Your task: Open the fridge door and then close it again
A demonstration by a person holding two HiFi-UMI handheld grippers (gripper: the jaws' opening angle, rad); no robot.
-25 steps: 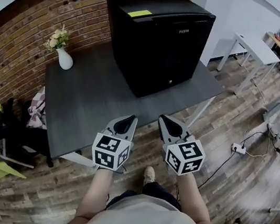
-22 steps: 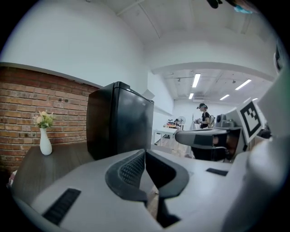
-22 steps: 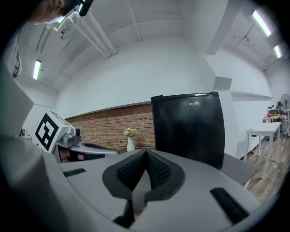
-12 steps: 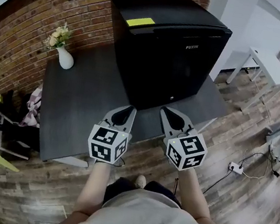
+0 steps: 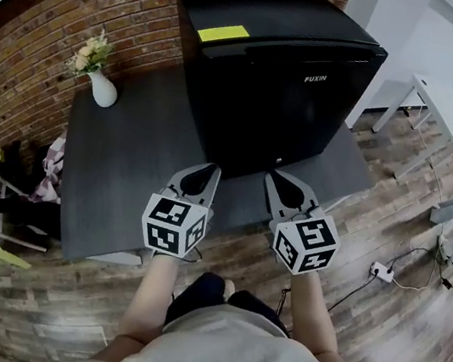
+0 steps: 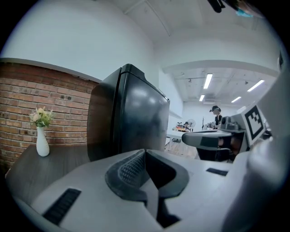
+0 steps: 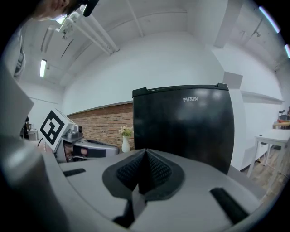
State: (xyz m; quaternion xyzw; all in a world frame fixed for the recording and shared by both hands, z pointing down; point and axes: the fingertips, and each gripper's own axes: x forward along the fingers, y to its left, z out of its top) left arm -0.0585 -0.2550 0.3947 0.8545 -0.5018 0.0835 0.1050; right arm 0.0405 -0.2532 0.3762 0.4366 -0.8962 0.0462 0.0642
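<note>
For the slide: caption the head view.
Left tongs and right tongs, both shut, facing closed black fridge on grey table.

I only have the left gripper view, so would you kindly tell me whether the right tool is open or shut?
Observer: The right tool is shut, its jaws together with nothing between them.
Operator: Thank you. Is anything lying on top of the fridge?
Observer: Yes, a yellow sticker lies flat there, near the front edge.
Operator: And is there anything on the floor to the right?
Observer: A white power strip with a cable lies there, to the right of the table.
</note>
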